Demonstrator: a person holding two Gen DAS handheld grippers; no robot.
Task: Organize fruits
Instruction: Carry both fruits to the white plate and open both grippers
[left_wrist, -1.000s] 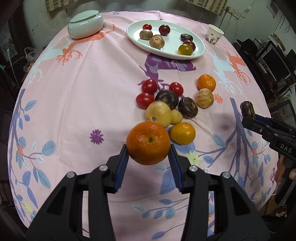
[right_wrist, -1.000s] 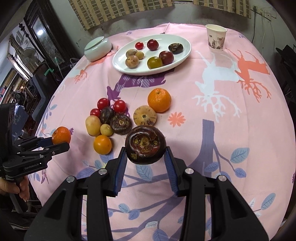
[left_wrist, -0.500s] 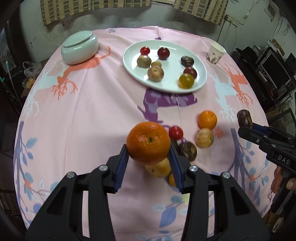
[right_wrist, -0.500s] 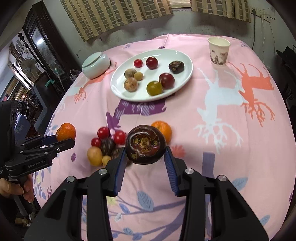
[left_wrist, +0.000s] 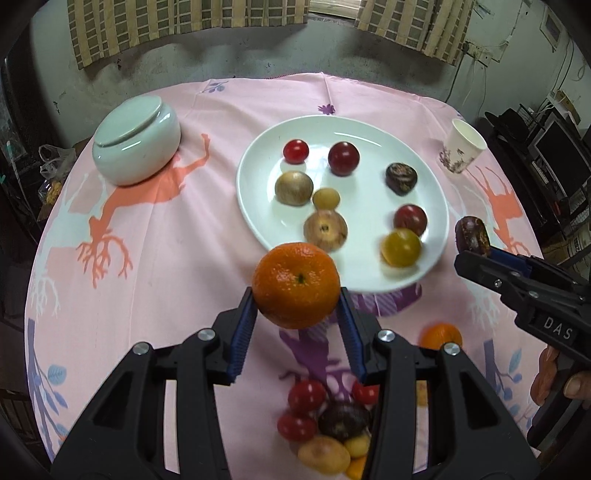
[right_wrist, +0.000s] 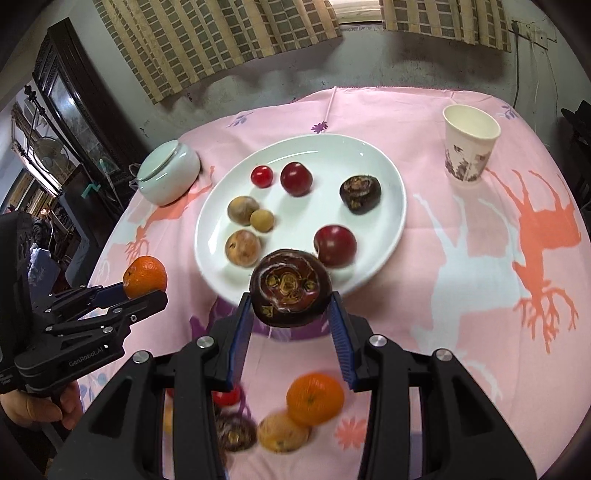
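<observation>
Both grippers are loaded: my left gripper (left_wrist: 297, 314) pinches a mandarin (left_wrist: 295, 284), my right gripper (right_wrist: 290, 314) clamps a dark water chestnut (right_wrist: 290, 282), I think. Each hangs at the near rim of the white plate (right_wrist: 391, 184), where sorted fruit sits. Carrying step; next I need to lower over bare plate and release gently, leaving the loose pile (left_wrist: 328, 424) below.

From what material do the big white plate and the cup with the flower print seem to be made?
White plate: probably glazed ceramic, since it is glossy with bright reflections. Cup: likely paper, matte with a thin rolled rim and printed pattern.
</observation>
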